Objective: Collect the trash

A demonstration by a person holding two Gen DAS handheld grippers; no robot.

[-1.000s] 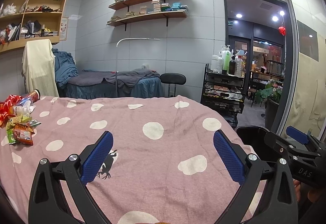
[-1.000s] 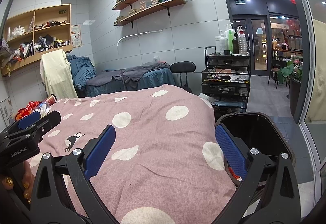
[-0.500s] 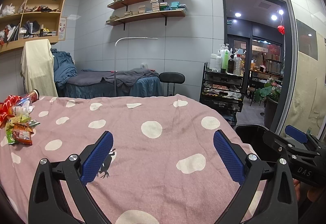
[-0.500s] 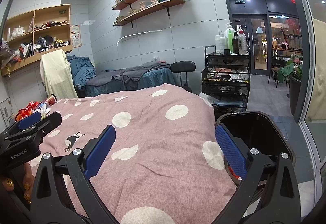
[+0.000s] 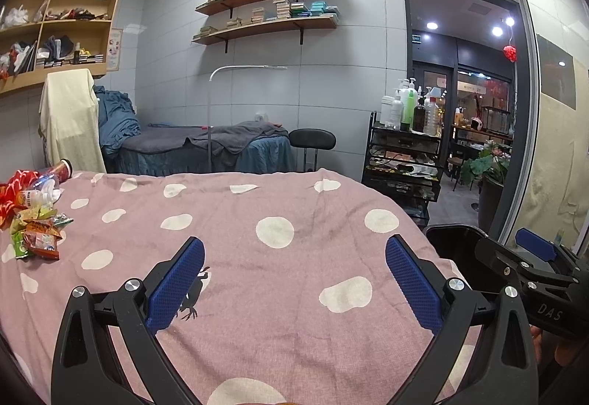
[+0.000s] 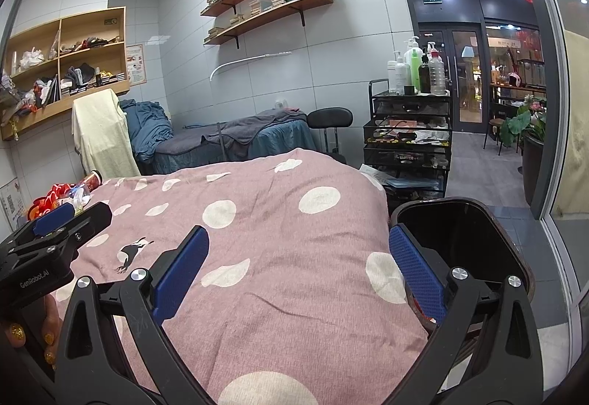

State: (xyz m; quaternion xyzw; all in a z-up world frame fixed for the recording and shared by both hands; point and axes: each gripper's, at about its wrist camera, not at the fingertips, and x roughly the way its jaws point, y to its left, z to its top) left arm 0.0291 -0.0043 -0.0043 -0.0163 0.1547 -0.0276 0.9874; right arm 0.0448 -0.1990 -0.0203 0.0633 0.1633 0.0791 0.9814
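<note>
The trash (image 5: 33, 217) lies in a heap at the far left edge of the bed (image 5: 294, 258), on the pink blanket with white spots. It is snack bags in green, orange and red, and a clear bottle (image 5: 40, 189). A red can (image 5: 63, 169) lies on its side at the back of the heap, its dark end toward the wall. In the right view the same heap (image 6: 62, 197) shows partly behind the other claw.

A black bin (image 6: 478, 232) stands on the floor just beside the bed's right edge, its mouth open to the top.

The left claw (image 5: 294, 280) hovers over the middle of the bed, near the front edge, wide and holding nothing. The trash is well apart from it, with only blanket in between. The right claw (image 6: 298, 269) is wide too, and bare. It hovers over the bed's right edge, with one blue pad (image 6: 416, 272) in front of the bin.
</note>
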